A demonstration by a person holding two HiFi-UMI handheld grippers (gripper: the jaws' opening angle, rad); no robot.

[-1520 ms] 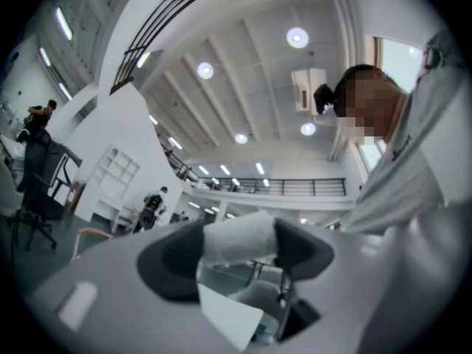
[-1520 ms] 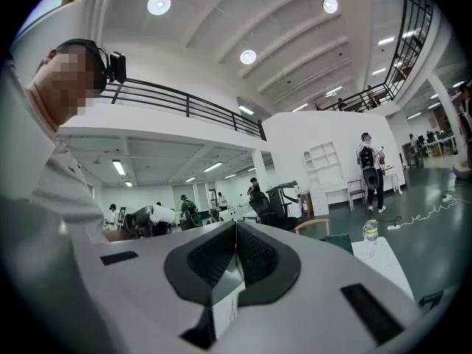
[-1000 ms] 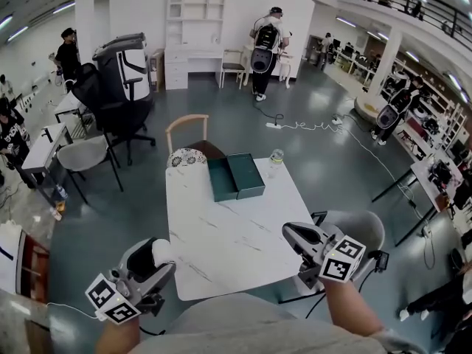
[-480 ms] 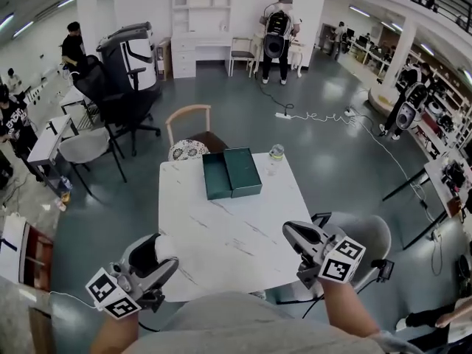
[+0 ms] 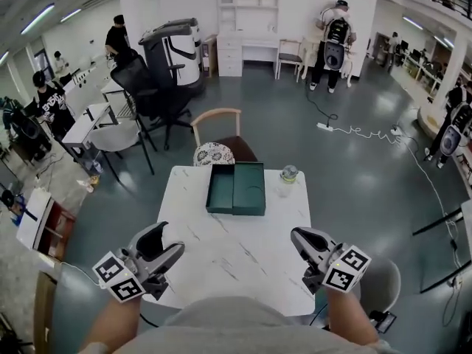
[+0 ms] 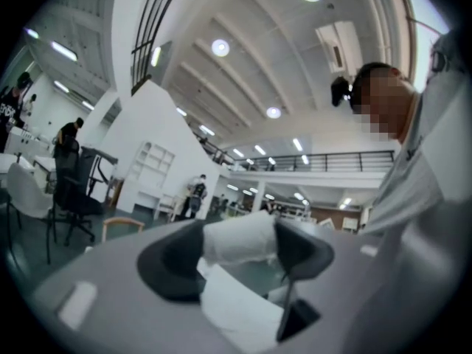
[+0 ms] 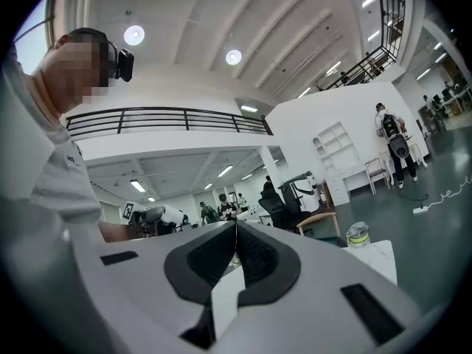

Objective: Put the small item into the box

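Small white item (image 6: 234,234), soft-looking and maybe wadded paper or cloth, sits between the jaws of the left gripper (image 5: 164,243). The jaws stand wide with both pads pressed on it, so it is held. The right gripper (image 7: 236,231) is closed tip to tip and holds nothing. It hangs over the near right edge of the white marble-pattern table (image 5: 221,257).

The dark green rectangular box (image 5: 236,189) lies open on the far half of the table as two halves side by side. It is well apart from both grippers. Nothing is in it yet, so I'd say the carry to the box is still to do.

Risks from here:
- The grip looks light on a squashy thing. A fast reach across the table could let it slip out short of the box.
- I can't tell which green half is the tray and which is the lid. Released over the wrong one, the item lands in the lid.
- The clear bottle with a green cap (image 5: 288,174) stands just beside the box's right edge. A sweep by the right gripper would tip it.
- A release above the seam between the halves could bounce the item onto the table.
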